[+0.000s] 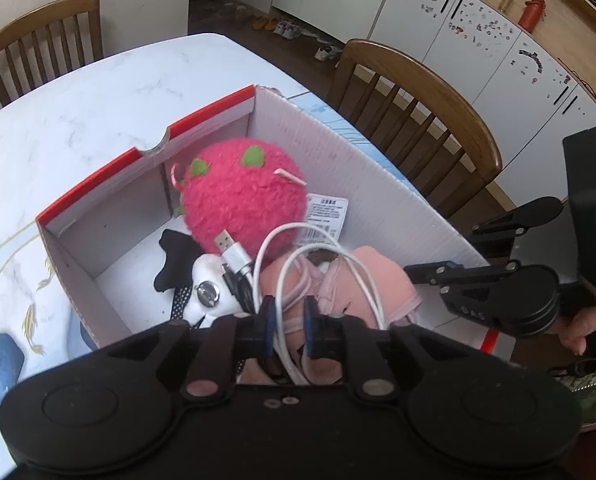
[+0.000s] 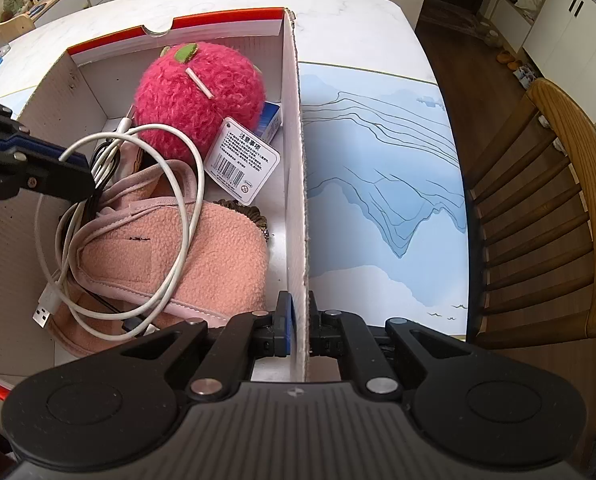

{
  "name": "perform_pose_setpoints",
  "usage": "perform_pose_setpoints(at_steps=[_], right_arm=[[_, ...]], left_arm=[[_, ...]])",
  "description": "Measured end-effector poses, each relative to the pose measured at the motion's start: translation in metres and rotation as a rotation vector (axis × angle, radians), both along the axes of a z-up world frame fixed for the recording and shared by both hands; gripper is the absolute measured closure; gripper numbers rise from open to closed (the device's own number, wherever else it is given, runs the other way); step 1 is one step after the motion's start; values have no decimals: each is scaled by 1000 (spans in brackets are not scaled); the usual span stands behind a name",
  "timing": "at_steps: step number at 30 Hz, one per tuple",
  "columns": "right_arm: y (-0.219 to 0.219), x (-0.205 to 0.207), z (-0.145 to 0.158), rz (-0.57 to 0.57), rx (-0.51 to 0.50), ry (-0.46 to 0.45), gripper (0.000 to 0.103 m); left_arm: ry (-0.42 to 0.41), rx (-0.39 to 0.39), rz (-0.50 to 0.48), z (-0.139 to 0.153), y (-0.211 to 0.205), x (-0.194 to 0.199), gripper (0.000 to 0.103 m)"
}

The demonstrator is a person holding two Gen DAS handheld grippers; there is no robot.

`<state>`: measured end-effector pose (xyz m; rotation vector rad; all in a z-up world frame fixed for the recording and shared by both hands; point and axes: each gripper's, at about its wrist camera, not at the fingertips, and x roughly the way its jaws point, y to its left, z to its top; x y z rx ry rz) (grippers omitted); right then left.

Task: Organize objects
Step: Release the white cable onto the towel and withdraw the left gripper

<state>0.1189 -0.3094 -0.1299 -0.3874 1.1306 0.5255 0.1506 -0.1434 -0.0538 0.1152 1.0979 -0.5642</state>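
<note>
With my right gripper (image 2: 298, 332) clamped on the box (image 2: 295, 200) wall, I judged the left gripper (image 1: 287, 320), slightly parted around the white cable (image 1: 298, 264), should spread wider and lift clear without snagging loops.

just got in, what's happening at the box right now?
A person is packing a white cardboard box with a red rim on the marble table. The right gripper is clamped on the box's side wall, steadying it. The left gripper is inside the box, jaws slightly apart with the coiled white USB cable running between them, over a pink fleece item. A fuzzy pink plush fruit with green spots already sits in the box.
</note>
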Motion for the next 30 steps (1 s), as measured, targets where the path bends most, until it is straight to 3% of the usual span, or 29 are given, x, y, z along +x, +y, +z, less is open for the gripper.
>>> perform_pose_setpoints(at_steps=[12,18,22,25,30], right_arm=[[1,1,0,-1,0,2,98],[0,0,0,0,-1,2,98],[0,0,-1,2,-1,2,98],[0,0,-1,1,-2,3,98],[0,0,-1,1,-2,3,98]], left_arm=[[-63,-57,45,24,22,-17,55],[-117,-58,116,39,51,-24,46],[-150,-29,178,45,74,-27,35],[-166,10,228,45,90,-28,22],[-152,50,291,34,113,-29,10]])
